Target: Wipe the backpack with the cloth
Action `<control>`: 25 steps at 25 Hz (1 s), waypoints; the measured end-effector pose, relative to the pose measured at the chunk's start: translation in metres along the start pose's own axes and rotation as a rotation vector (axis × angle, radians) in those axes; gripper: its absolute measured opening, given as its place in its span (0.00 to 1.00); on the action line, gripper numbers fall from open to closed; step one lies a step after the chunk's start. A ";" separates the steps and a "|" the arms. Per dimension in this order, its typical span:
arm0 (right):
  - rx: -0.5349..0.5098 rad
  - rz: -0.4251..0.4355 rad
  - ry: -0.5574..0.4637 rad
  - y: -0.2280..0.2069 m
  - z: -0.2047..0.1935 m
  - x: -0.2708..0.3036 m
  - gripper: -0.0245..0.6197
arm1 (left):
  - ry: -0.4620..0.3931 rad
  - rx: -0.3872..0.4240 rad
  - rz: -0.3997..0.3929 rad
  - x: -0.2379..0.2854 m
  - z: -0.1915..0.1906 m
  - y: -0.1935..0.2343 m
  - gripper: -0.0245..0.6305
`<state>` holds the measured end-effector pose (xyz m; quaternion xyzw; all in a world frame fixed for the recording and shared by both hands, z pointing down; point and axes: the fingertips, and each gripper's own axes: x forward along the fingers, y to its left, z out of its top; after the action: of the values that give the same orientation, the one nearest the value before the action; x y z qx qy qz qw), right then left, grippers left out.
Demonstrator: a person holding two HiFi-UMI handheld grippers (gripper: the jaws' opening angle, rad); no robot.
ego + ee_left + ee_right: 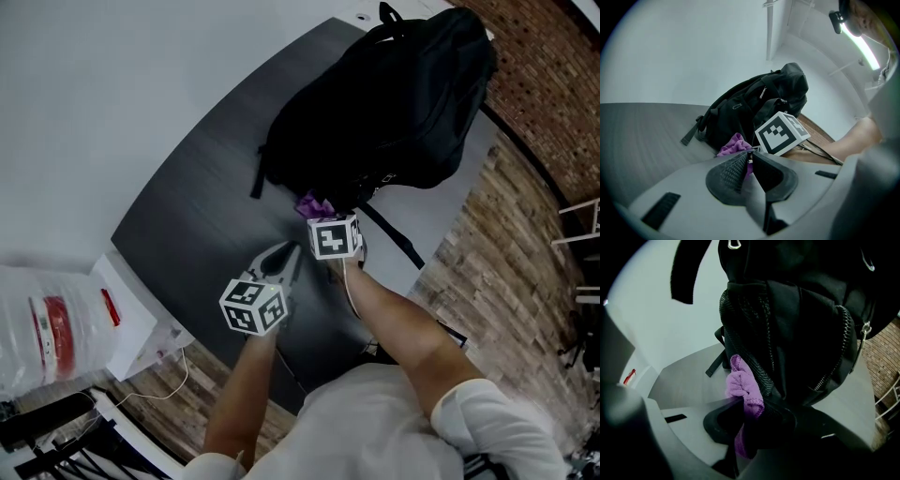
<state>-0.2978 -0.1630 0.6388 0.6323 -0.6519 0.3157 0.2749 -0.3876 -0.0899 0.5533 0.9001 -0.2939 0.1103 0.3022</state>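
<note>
A black backpack (384, 103) lies at the far end of a dark grey worktop (206, 216), its top handle pointing away from the person; one loose strap (392, 234) runs from its near side across the worktop toward the right edge. The right tool (750, 411) is clamped on a purple cloth (743, 385); the cloth bunches out above the jaws and a tail of it hangs below them; the bunched part presses against the lower side of the backpack, on a mesh strip not far from a zip (832, 372). In the head view the cloth shows as a small purple patch at the near edge of the backpack, just ahead of the right tool's marker cube (335, 236). The left tool (750, 161) is over bare worktop, just beside the right one and on its left, apart from the backpack; its jaws are drawn narrow, with only a sliver between the tips, and nothing is held in them; the purple seen past them is the cloth in the other tool. Both forearms reach in from the bottom of the head view. On the left, off the worktop, a white bag (42, 323) with a red mark sits beside a white box (127, 319); the floor (506, 244) on the right has a brick-like pattern.
</note>
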 end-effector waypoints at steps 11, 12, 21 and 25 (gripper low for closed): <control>0.045 -0.072 0.011 -0.045 -0.019 -0.018 0.12 | 0.020 0.027 -0.040 0.011 0.000 -0.025 0.07; 0.046 -0.075 0.010 -0.049 -0.020 -0.020 0.12 | 0.022 0.030 -0.044 0.012 0.000 -0.027 0.07; 0.042 -0.071 0.002 -0.067 -0.025 -0.030 0.13 | 0.046 0.059 -0.068 0.022 -0.001 -0.046 0.07; 0.050 -0.083 0.000 -0.080 -0.027 -0.034 0.13 | 0.058 0.068 -0.075 0.026 -0.003 -0.054 0.07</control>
<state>-0.2175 -0.1204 0.6353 0.6656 -0.6170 0.3200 0.2719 -0.3344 -0.0650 0.5392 0.9166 -0.2469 0.1350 0.2841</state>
